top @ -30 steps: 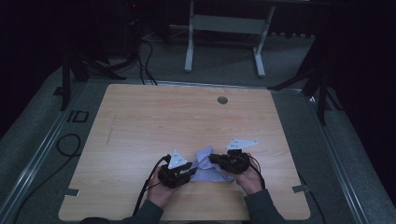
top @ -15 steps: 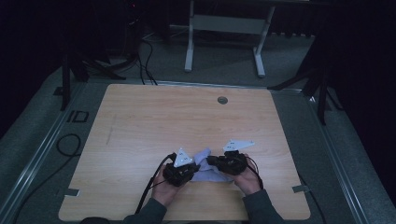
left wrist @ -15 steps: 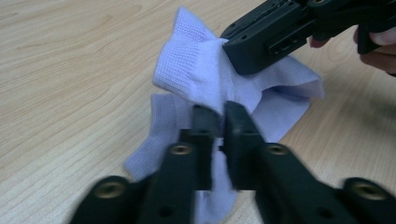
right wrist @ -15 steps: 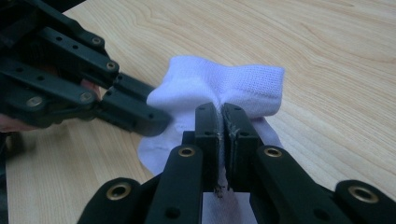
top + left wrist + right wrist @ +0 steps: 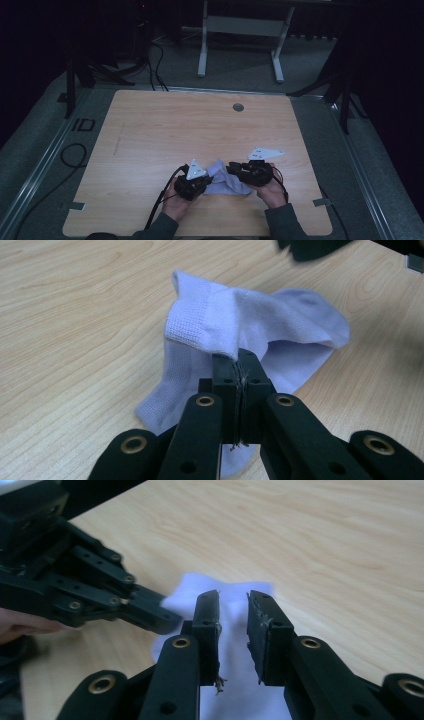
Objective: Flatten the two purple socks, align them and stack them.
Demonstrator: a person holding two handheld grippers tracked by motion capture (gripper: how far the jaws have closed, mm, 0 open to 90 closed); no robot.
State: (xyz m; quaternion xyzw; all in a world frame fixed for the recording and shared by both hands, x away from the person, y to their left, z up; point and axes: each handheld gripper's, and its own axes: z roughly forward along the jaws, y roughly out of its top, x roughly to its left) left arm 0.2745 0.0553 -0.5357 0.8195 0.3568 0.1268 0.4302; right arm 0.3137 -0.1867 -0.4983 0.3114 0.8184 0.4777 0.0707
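Observation:
A pale lilac sock [image 5: 226, 181] lies crumpled on the wooden table [image 5: 200, 130], close to its front edge. My left gripper [image 5: 206, 182] is shut on a raised fold of the sock [image 5: 250, 325], with the cloth pinched between its jaw tips [image 5: 236, 356]. My right gripper [image 5: 233, 169] comes in from the right and hovers over the sock [image 5: 232, 630]; its jaws [image 5: 233, 597] stand a little apart with nothing between them. The left gripper [image 5: 150, 611] points in just beside them. The right gripper's dark tip [image 5: 310, 247] sits above the sock's far edge.
A round grommet hole [image 5: 238, 107] sits near the table's far edge. Beyond the table stands a grey metal frame [image 5: 240, 25]. Cables [image 5: 75, 150] lie on the floor at the left. A hand [image 5: 272, 192] holds each gripper at the front edge.
My left gripper has shifted a little to the right, toward the right gripper, taking the sock's fold with it. The right gripper has barely moved.

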